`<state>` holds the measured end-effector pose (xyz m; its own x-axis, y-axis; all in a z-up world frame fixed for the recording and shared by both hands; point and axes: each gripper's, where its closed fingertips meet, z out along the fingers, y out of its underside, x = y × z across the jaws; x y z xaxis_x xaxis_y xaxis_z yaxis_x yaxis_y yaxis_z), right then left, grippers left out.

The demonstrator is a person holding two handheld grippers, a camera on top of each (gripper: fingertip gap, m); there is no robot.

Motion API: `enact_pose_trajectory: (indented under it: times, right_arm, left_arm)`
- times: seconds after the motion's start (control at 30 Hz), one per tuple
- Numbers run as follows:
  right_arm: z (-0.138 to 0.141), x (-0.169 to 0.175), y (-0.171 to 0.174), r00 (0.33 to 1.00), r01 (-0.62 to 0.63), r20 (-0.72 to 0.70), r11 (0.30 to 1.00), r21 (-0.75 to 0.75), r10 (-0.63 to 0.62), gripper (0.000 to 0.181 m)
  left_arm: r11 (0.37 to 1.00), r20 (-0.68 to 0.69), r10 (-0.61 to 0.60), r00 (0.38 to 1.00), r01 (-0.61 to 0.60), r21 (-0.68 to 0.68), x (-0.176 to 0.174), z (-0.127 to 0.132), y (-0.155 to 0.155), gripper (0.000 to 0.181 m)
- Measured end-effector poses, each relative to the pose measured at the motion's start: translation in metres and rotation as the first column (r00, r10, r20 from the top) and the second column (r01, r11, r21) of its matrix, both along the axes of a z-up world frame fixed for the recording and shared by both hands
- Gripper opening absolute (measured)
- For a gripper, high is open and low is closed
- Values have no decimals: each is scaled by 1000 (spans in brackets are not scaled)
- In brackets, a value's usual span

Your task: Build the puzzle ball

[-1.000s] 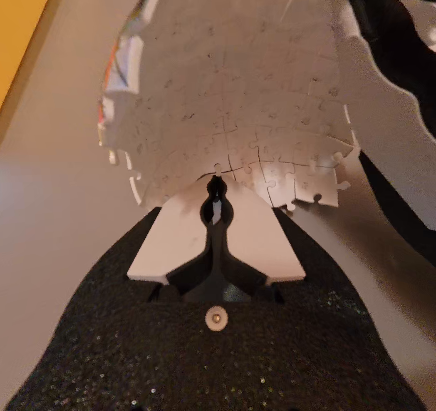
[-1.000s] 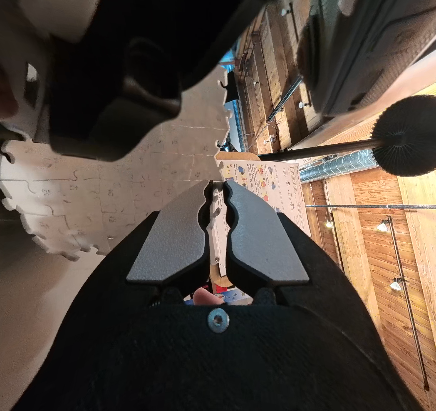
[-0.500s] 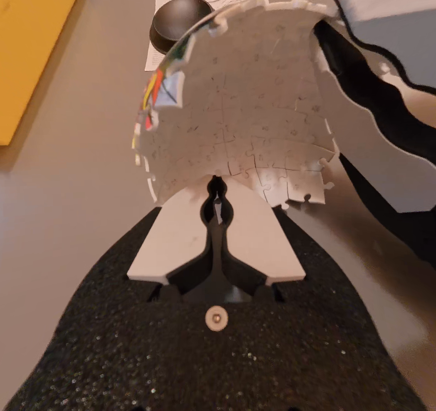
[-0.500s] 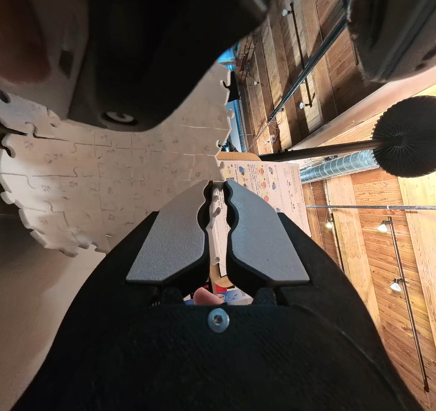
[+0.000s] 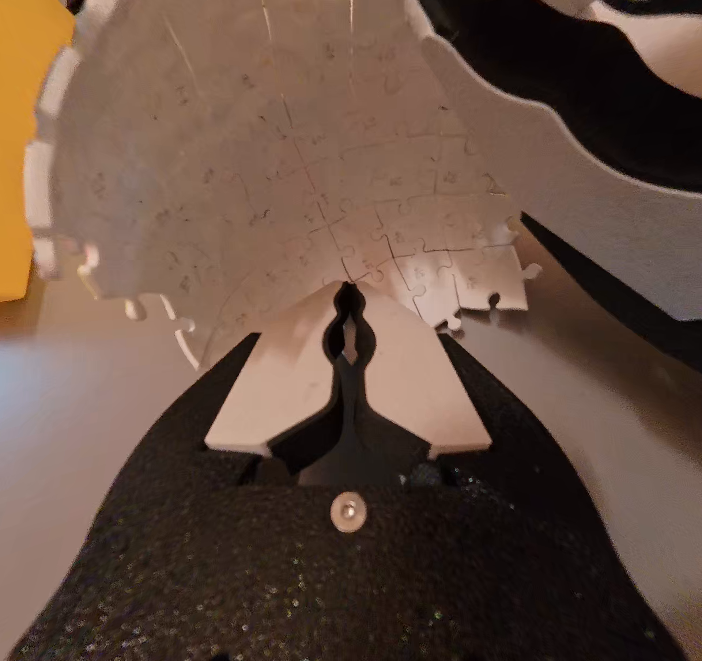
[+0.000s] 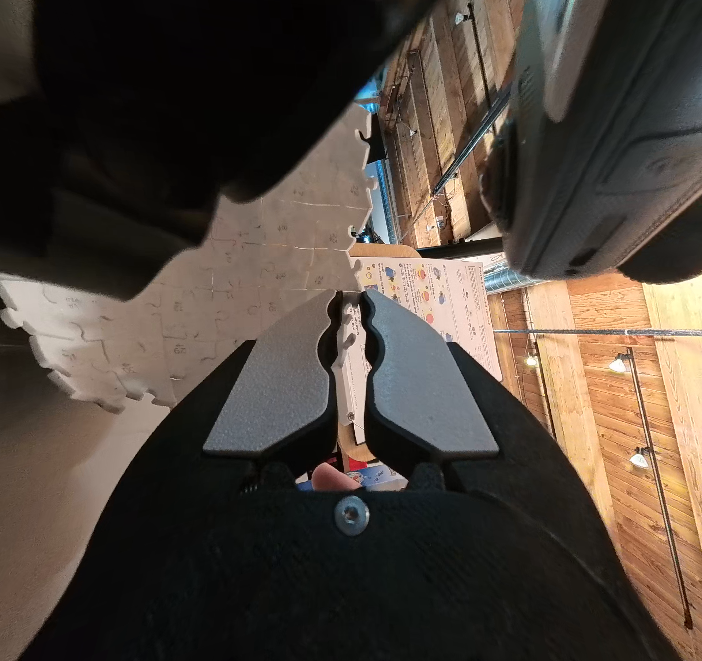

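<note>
A curved white shell of joined puzzle pieces fills the left wrist view, its plain inner side facing the camera. My left gripper is shut on the shell's lower edge. The right gripper's white finger lies against the shell's right edge. In the right wrist view my right gripper is shut on the shell's edge, seen edge-on between the fingers. The shell spreads to the left there. The left gripper's dark body hides its upper part.
A grey table lies under the shell. A yellow box stands at the left edge. In the right wrist view a printed instruction sheet and a wooden ceiling with lamps show behind the fingers. Left tips to right tips: about 12 cm.
The shell now fills more of the left wrist view and hides the black bowl and paper seen half a second ago. The left gripper's body covers more of the right wrist view.
</note>
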<state>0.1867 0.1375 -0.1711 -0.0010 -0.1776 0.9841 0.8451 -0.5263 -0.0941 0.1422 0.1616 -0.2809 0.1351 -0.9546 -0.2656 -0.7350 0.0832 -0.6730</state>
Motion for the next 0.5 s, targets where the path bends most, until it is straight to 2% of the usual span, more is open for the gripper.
enact_pose_trajectory:
  times: [0.3,0.4,0.5]
  right_arm:
    - [1,-1,1,1000,-8,-4,1000,8,8,6]
    - [-2,3,0,1000,0,-22,1000,0,0,7]
    - [-3,5,0,1000,6,-26,1000,-5,-7,7]
  left_arm:
    - [1000,-25,0,1000,-1,-30,2,-2,-1,0]
    - [1000,20,14,1000,-13,-27,1,1,4,0]
    - [999,123,3,992,2,-46,0,16,3,0]
